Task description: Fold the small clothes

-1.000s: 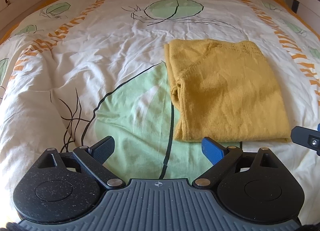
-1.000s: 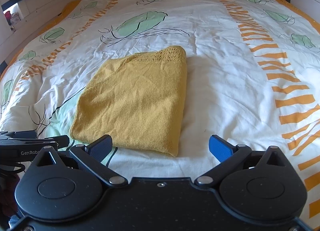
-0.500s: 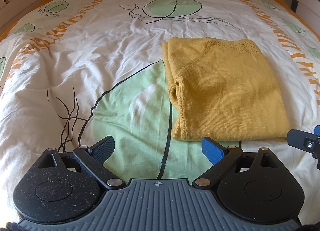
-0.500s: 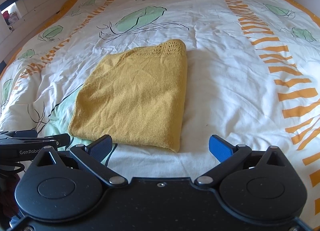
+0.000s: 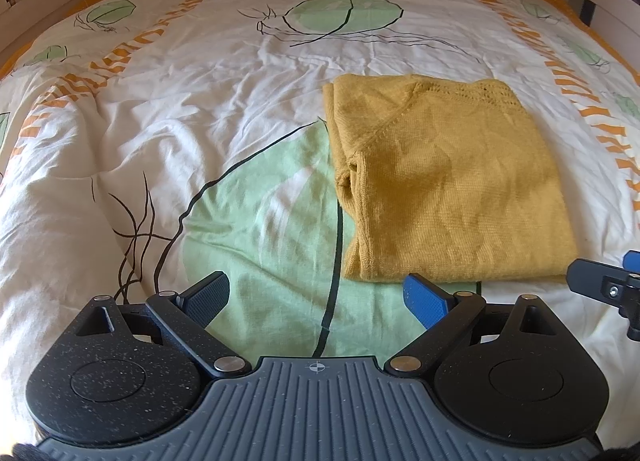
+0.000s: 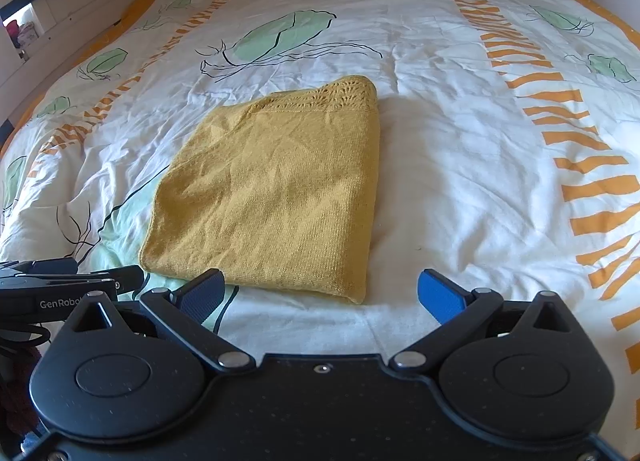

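mustard knit top [image 5: 448,181], neatly folded

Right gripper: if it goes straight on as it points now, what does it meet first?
Probably the near right corner of the folded yellow knit sweater lying on the duvet. The right gripper is open and empty; depth is unclear, so it may graze the duvet first.

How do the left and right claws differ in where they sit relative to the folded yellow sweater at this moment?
The left claw sits off the sweater's near left corner, mostly over the duvet's green leaf; the right claw straddles the near right corner. Only the left claw's blue finger is by the sweater's hem; on the right claw it is the black finger. Both are open, empty, and short of the sweater.
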The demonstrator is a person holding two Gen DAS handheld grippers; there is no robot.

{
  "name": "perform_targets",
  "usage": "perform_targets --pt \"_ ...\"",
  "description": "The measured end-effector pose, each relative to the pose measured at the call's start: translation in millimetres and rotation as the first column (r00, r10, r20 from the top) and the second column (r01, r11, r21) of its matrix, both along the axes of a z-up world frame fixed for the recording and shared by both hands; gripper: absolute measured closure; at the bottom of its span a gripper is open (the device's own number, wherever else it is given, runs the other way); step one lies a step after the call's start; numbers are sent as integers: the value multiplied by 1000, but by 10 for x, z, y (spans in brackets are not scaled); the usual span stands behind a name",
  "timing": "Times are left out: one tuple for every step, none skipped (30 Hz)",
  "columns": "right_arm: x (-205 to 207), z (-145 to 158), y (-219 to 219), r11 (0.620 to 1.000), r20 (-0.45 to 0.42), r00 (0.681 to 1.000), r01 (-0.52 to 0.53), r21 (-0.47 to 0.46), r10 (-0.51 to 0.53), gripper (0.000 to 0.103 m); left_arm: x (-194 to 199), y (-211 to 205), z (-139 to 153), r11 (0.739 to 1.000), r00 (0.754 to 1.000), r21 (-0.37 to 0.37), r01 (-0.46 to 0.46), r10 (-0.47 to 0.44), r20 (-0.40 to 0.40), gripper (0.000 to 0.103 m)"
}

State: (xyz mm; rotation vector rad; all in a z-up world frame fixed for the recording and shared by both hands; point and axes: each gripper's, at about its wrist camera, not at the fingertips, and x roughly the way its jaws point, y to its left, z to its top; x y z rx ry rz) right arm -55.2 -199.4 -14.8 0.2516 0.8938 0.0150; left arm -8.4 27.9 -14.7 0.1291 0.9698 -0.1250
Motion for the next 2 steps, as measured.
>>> perform_targets --pt "0 3 -3 1000 0 1000 -1 0 1 1 0 -1 -2 1000 1000 0 0 0 0 8" --pt "0 1 -1 1000 -1 1000 0 0 0 1 4 -1 -3 1000 1000 0 0 0 -2 8"
